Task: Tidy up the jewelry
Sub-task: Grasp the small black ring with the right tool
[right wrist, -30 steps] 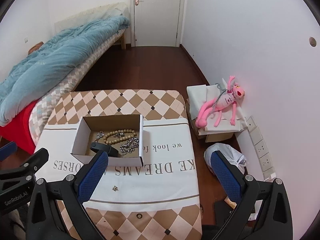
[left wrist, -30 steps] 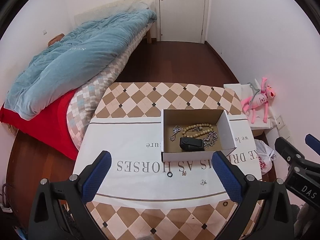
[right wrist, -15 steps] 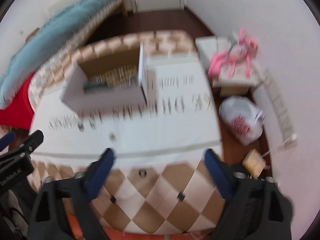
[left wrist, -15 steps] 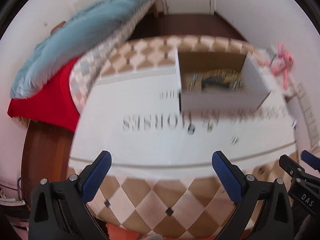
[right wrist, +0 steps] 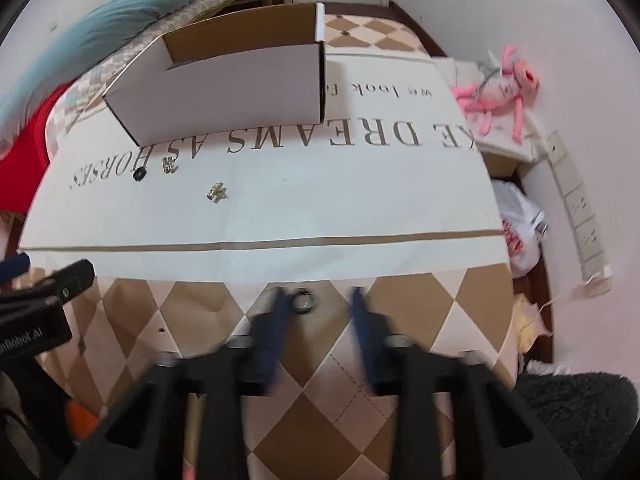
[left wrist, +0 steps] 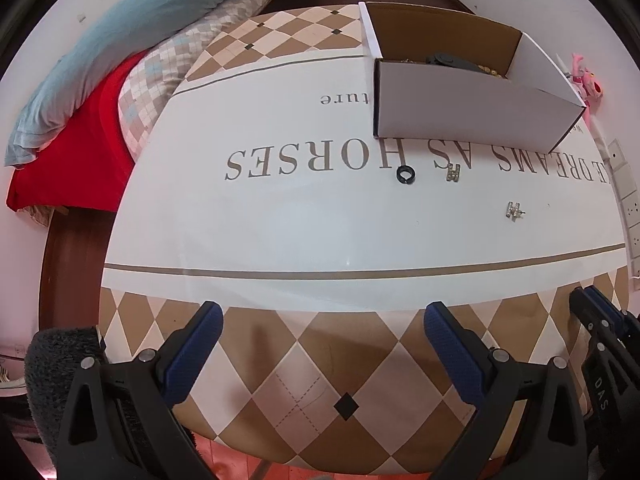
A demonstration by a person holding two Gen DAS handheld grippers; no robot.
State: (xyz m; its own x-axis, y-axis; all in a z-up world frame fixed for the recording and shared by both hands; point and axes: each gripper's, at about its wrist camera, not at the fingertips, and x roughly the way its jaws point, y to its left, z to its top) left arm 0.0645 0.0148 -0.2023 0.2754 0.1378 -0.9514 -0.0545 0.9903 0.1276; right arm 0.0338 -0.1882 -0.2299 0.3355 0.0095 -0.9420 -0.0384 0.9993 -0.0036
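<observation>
A white cardboard box (left wrist: 460, 108) stands on the table, with beads and a dark item showing over its wall. In front of it lie a black ring (left wrist: 405, 175) and two small metal earrings (left wrist: 453, 172) (left wrist: 514, 210). My left gripper (left wrist: 322, 320) hangs open over the checkered cloth near the front edge, with nothing between its fingers. In the right wrist view a metal ring (right wrist: 304, 301) lies on the cloth between the fingers of my right gripper (right wrist: 319, 300). Its jaws are closing and blurred. The left finger is close beside the ring, the right one still apart from it.
A bed with a blue quilt (left wrist: 120, 40) and red sheet runs along the table's left side. To the right, by the wall, are a pink plush toy (right wrist: 500, 84), a white plastic bag (right wrist: 520, 232) and wall sockets (right wrist: 580, 216). A fuzzy dark sleeve (right wrist: 580, 412) shows at the lower right.
Both grippers have dropped close to the table and tilted downward. The right jaws have narrowed from wide open to a small gap around the metal ring. The left jaws stay wide.
</observation>
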